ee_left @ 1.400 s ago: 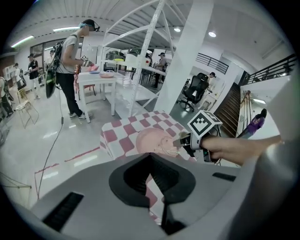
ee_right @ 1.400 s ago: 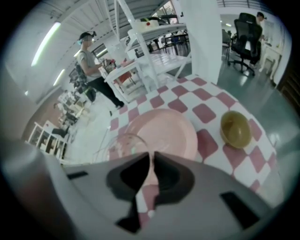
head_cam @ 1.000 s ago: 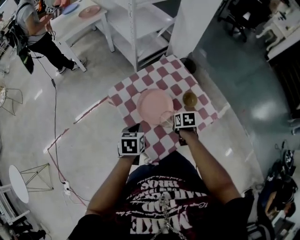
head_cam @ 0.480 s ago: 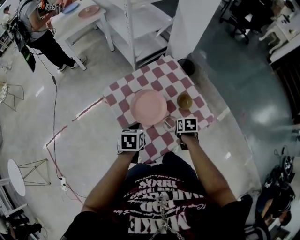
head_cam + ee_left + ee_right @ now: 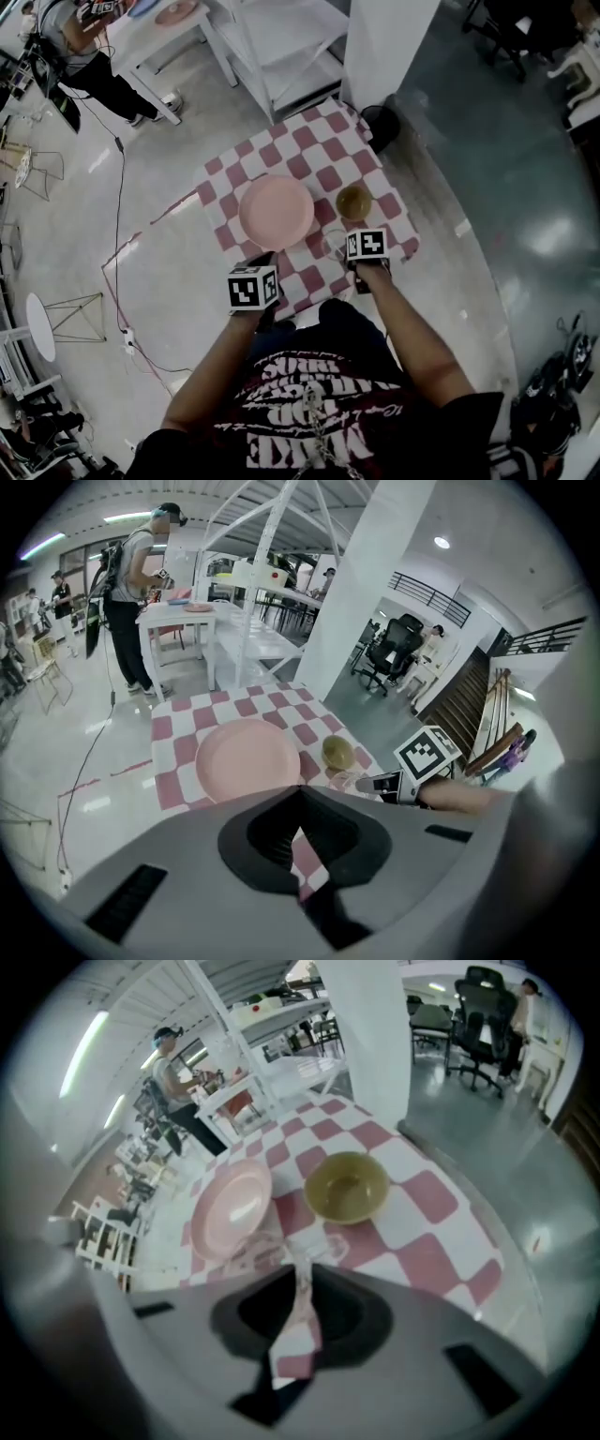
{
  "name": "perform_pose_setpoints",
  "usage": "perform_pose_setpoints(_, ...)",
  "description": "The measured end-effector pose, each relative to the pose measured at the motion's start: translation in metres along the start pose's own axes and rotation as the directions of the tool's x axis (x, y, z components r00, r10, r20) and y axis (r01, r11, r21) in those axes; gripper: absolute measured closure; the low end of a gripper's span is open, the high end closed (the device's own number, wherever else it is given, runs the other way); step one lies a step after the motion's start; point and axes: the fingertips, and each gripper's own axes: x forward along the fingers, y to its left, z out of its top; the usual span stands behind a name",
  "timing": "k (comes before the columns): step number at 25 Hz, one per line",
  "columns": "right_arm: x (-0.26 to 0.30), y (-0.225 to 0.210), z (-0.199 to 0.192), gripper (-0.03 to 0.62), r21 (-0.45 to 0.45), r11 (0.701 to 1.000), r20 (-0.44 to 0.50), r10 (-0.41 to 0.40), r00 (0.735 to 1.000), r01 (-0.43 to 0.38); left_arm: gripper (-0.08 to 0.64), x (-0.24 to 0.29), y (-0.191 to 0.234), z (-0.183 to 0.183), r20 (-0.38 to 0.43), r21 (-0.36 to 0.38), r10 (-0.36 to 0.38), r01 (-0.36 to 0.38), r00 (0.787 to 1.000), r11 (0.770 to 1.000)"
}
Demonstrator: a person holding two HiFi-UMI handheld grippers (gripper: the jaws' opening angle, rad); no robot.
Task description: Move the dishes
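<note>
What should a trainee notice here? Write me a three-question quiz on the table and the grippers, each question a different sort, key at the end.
1. True or false: the pink plate and the olive bowl lie apart on the checked cloth.
2. Which thing stands closest to the right gripper? A. pink plate B. olive bowl C. clear glass
3. Fill in: the left gripper's jaws are ____ (apart or together).
Key: 1 true; 2 C; 3 together.
</note>
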Motion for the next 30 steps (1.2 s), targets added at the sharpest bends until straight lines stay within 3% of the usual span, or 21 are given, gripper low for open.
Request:
perform_pose_setpoints(4, 0.019, -0.002, -0.003, 0.523, -0.087, 0.995, -0.062, 0.036, 0.997, -0.041, 0.535, 0.0, -0.005, -0.011, -0.014, -0.073, 0.059, -0.06, 0.998, 0.995)
perform_pose_setpoints(11, 0.024, -0.005, -0.001, 0.523, -0.177, 0.983, -0.062, 0.034, 0.998, -0.044, 0.535, -0.016, 0.006, -0.021, 0.025, -0.142, 0.147, -0.142, 0.989, 0.98)
perform_pose_setpoints(16, 0.001, -0.006, 0.009, 0.474, -0.253, 0.967, 0.01, 0.024, 1.0, -0.02, 0.535, -0.026, 0.02, -0.031, 0.041, -0.154, 0.156, -0.148, 0.987, 0.977)
perform_pose_setpoints(20, -0.04, 0.0, 0.024, 0.471, -0.283, 0.957, 0.128, -0.025, 0.991, 0.061, 0.535, -0.037, 0.033, -0.008, 0.099, -0.121, 0.119, -0.107, 0.988, 0.987)
perform_pose_setpoints(22, -0.069, 0.014, 0.033, 0.476, -0.262, 0.962, 0.219, -0.011, 0.976, 0.07, 0.535, -0.047, 0.041, 0.004, 0.13, -0.096, 0.102, -0.09, 0.986, 0.991)
perform_pose_setpoints(23, -0.083, 0.026, 0.036, 0.512, -0.245, 0.968, 0.262, 0.014, 0.965, 0.052, 0.535, -0.052, 0.045, 0.01, 0.144, -0.078, 0.092, -0.082, 0.985, 0.994)
perform_pose_setpoints(25, -0.108, 0.055, 0.041, 0.539, -0.228, 0.973, 0.338, 0.106, 0.935, -0.028, 0.535, -0.061, 0.05, 0.024, 0.178, -0.029, 0.065, -0.061, 0.982, 0.998)
perform_pose_setpoints(28, -0.148, 0.102, 0.045, 0.551, -0.252, 0.956, 0.453, 0.254, 0.854, -0.151, 0.535, -0.075, 0.047, 0.047, 0.238, 0.067, -0.009, -0.007, 0.971, 0.998)
perform_pose_setpoints(30, -0.173, 0.124, 0.044, 0.557, -0.268, 0.948, 0.519, 0.293, 0.803, -0.172, 0.535, -0.082, 0.04, 0.057, 0.266, 0.128, -0.08, 0.047, 0.961, 0.991)
